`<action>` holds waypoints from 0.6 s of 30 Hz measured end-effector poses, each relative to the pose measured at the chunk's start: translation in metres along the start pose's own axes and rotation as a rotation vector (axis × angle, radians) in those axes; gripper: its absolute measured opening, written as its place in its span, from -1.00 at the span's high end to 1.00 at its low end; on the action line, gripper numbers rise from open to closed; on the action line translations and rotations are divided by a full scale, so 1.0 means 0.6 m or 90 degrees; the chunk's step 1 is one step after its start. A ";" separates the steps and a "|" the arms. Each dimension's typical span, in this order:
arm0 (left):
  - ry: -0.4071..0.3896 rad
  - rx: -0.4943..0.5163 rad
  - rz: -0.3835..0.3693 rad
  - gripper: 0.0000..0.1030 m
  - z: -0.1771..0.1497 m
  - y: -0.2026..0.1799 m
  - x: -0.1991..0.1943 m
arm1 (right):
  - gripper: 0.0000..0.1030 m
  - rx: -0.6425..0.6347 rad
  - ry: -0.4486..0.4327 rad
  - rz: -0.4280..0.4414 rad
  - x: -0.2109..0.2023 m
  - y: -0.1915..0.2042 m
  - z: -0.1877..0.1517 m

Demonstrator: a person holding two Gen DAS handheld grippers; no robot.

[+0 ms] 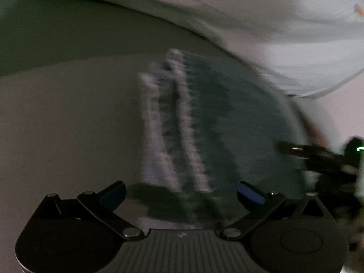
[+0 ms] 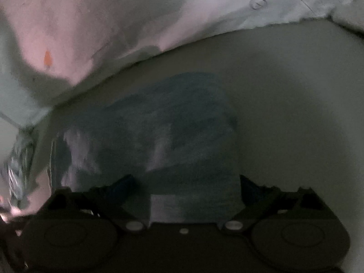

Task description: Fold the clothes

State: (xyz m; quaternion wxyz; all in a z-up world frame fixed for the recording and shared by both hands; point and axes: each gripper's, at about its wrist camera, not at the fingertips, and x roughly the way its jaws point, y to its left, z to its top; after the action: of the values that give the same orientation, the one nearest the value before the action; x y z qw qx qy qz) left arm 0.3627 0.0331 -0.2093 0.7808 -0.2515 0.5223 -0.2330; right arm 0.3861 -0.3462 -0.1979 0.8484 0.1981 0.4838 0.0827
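- Left gripper (image 1: pixel 182 193) is hovering with its jaws spread wide, gripping nothing, just above the near edge of the dark teal cloth (image 1: pixel 216 125).
- Right gripper (image 2: pixel 186 186) is likewise standing wide open and empty, with the cloth (image 2: pixel 177 118) lying right under and ahead of it.
- Lying flat on the grey table (image 1: pixel 68 118), the cloth is showing pale fringed edges (image 1: pixel 182 113) running near to far; a white shirt (image 2: pixel 113 18) is sitting beyond it.
- Both views are blurring, so finer detail is hard to tell.
- Judging by looks, the cloth is going to be light, soft and floppy, sagging unless held at two points.
- Near corners or the fringed edge are looking like the best places to pinch.
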 end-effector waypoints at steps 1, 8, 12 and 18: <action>-0.010 -0.034 -0.042 -1.00 0.000 0.004 0.009 | -0.85 0.009 -0.002 0.000 0.001 -0.001 0.001; -0.037 -0.125 -0.115 -0.99 0.014 0.038 0.016 | -0.85 0.059 -0.008 0.006 0.006 -0.006 0.013; -0.081 -0.178 -0.111 -0.99 0.018 0.071 0.009 | -0.75 0.079 -0.014 -0.004 0.009 -0.002 0.015; -0.030 -0.076 -0.128 -0.96 0.024 0.006 0.064 | 0.18 0.093 -0.011 0.028 -0.014 0.008 0.009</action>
State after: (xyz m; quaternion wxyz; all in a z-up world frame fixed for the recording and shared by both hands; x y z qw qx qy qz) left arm 0.3895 0.0138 -0.2336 0.7491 -0.3542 0.4891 -0.2723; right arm 0.3864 -0.3460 -0.1868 0.8338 0.2704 0.4769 0.0643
